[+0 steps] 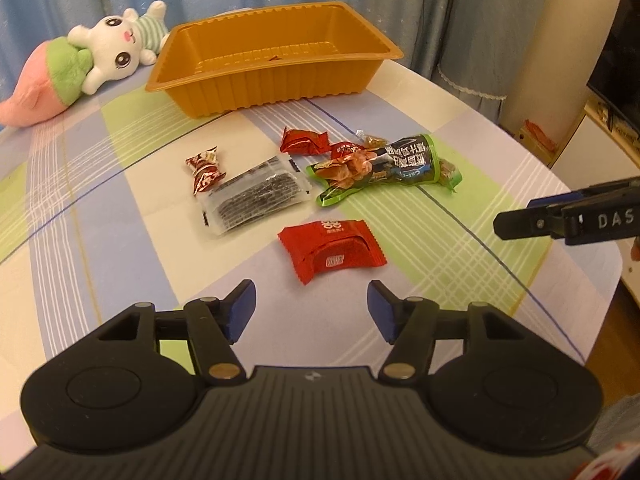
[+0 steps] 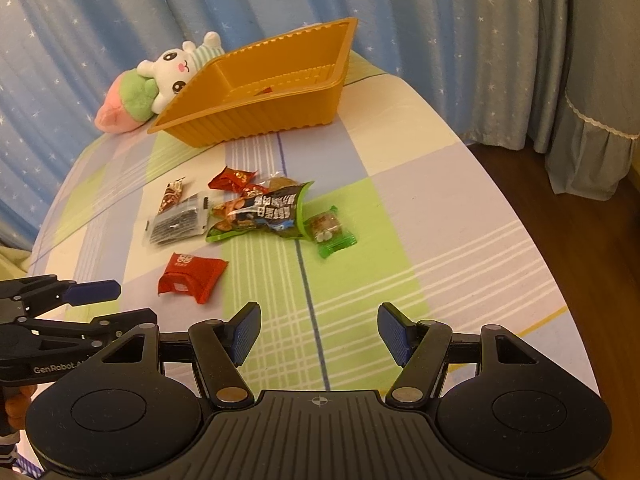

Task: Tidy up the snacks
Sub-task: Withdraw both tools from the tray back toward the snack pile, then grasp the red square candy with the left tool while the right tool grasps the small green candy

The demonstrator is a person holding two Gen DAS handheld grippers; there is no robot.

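The red packet (image 1: pixel 332 249) lies on the table (image 1: pixel 460 240), nearest your left gripper (image 1: pixel 311 312), whose jaws gape empty. Your right gripper (image 2: pixel 319 334) hangs open too. Next, likely, carry it to the orange tray (image 1: pixel 272 80); its contents are hard to read.

Left tool (image 1: pixel 311 307), right tool (image 2: pixel 319 332): black ribbed bodies, blue pads, silver rivets, white lettering.

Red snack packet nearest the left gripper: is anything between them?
Nothing visible. The red snack packet lies alone on bare tablecloth just ahead of the open left gripper; the other snacks lie beyond it, toward the orange tray.
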